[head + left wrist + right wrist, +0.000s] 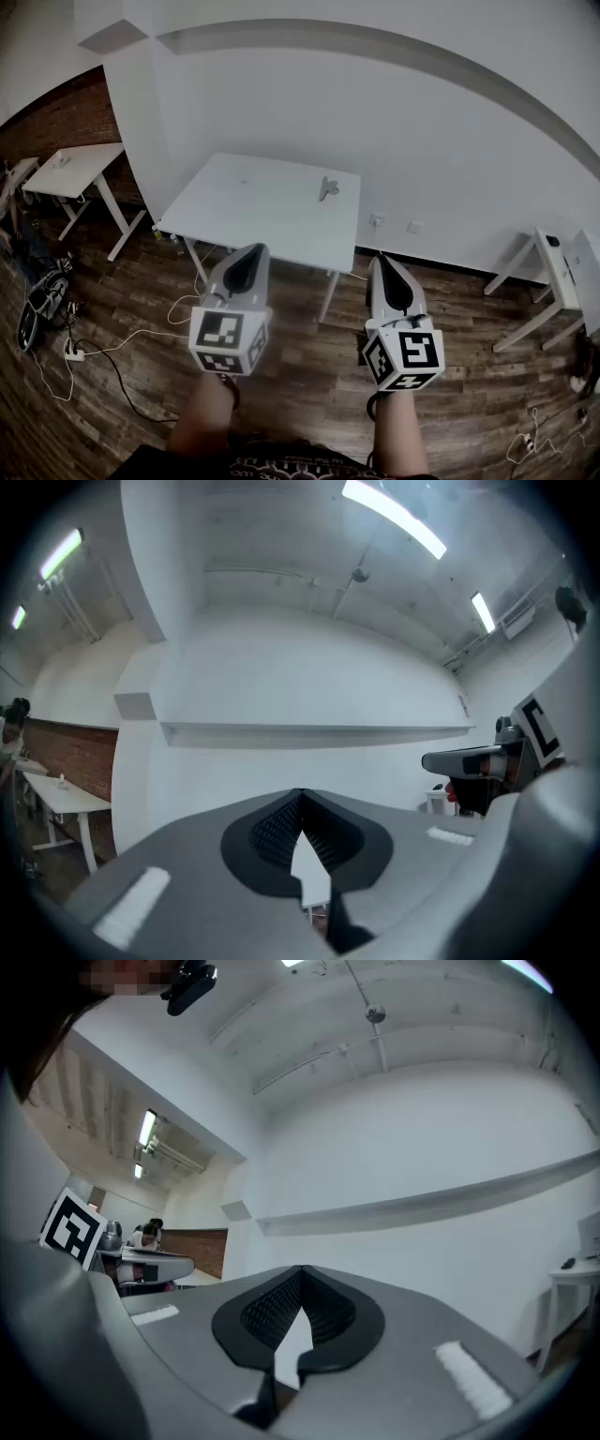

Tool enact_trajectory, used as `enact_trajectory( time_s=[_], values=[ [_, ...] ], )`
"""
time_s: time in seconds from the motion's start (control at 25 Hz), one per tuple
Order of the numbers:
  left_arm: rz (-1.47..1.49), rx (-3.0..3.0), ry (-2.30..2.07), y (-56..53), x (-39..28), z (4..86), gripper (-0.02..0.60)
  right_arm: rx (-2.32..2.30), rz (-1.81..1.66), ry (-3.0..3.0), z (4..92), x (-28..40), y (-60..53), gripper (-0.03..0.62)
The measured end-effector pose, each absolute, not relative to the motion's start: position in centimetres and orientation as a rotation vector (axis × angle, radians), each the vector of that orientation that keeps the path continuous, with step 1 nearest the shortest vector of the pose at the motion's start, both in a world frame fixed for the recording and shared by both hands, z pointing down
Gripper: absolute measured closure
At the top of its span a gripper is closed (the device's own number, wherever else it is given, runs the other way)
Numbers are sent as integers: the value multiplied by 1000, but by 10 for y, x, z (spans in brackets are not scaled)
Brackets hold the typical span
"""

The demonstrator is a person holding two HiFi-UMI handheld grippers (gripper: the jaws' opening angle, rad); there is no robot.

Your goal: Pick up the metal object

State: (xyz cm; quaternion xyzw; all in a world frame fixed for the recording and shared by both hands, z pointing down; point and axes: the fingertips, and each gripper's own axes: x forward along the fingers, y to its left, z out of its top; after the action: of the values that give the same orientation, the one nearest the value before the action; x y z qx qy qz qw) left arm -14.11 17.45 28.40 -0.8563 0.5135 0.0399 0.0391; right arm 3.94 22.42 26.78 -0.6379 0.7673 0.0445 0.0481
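Metal object (328, 187) is small, grey, shape unclear; it sits on the far right part of the white tabletop (253, 211) and shows in the head view only. Left tongs (249, 253) and right tongs (384, 261) hang near, over the wood floor (309, 375), well apart from it. Gripper views face the wall (309, 686): both tongs closed tip to tip, empty.

Head view: from high up, steeply down at brown wood-plank floor (309, 375) and, well ahead, white rectangular table (262, 211). Left and right gripper views: low, side by side, tilted up toward plain white wall (309, 677). Shared by all three: long horizontal wall ledge (309, 730).
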Motion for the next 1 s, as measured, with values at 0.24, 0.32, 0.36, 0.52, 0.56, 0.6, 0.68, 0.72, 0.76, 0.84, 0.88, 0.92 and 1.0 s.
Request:
enact_trajectory(
  time_s=[0.24, 0.32, 0.36, 0.52, 0.56, 0.6, 0.68, 0.72, 0.76, 0.84, 0.88, 0.92, 1.0],
  values=[
    [128, -2598, 1613, 165, -127, 289, 581, -1900, 125, 2366, 273, 54, 211, 582],
    [124, -2587, 1627, 160, -126, 292, 581, -1881, 114, 2387, 276, 56, 206, 582],
    [123, -2581, 1635, 156, -126, 293, 581, -1873, 114, 2393, 277, 56, 203, 582],
    [116, -2572, 1661, 134, -131, 296, 581, -1855, 113, 2407, 281, 57, 181, 582],
    [113, -2570, 1665, 126, -132, 298, 581, -1854, 110, 2410, 282, 56, 173, 582],
    [110, -2569, 1666, 116, -133, 299, 581, -1855, 107, 2412, 284, 56, 164, 582],
    [98, -2573, 1658, 95, -134, 302, 581, -1863, 101, 2405, 287, 56, 144, 582],
    [91, -2579, 1648, 83, -133, 304, 581, -1868, 98, 2397, 289, 56, 133, 582],
    [85, -2585, 1635, 71, -132, 306, 581, -1874, 95, 2386, 290, 58, 122, 582],
    [72, -2598, 1602, 44, -128, 307, 581, -1886, 92, 2369, 290, 59, 99, 582],
    [68, -2605, 1583, 30, -126, 306, 581, -1892, 92, 2366, 289, 59, 87, 582],
    [65, -2612, 1564, 16, -125, 304, 581, -1898, 95, 2362, 288, 59, 75, 582],
    [66, -2625, 1535, -13, -123, 302, 581, -1915, 105, 2346, 286, 58, 52, 582]
  ],
)
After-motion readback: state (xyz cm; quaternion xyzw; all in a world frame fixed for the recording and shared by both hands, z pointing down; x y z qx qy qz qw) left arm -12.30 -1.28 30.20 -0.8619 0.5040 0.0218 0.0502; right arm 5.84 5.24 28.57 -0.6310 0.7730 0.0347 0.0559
